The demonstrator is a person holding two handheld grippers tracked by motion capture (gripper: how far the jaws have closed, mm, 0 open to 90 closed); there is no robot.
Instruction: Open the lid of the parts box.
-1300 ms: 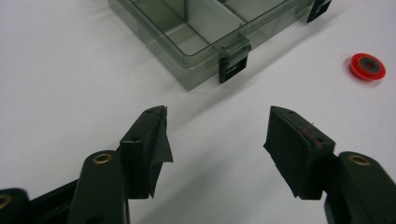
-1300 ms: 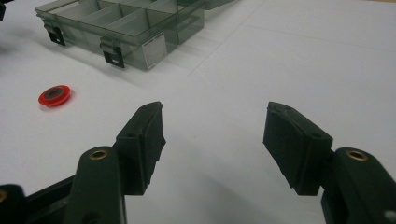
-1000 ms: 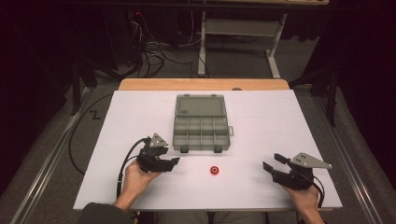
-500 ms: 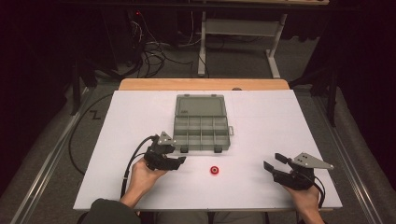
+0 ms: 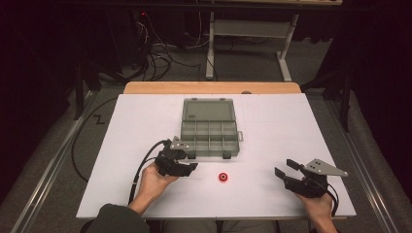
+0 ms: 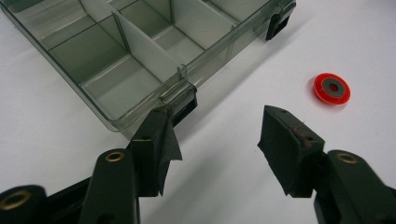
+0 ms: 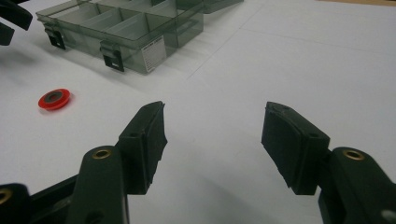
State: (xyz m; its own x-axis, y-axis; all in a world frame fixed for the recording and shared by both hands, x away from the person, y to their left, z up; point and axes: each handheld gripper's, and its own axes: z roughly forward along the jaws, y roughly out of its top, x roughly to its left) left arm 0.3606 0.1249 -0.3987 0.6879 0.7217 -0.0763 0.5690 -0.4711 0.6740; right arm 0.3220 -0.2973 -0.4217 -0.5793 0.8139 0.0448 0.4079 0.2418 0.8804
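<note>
Red washer [image 5: 223, 177] lies loose on the white table [image 5: 272, 126], just in front of the open compartment box [image 5: 210, 140], not yet picked up. Your left gripper [image 5: 188, 165] is near it, jaws closing but empty. Right gripper [image 5: 282, 171] is wide open, empty.

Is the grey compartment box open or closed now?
Open: the grey compartment box has its lid folded back flat, and its bare compartments show empty.
</note>
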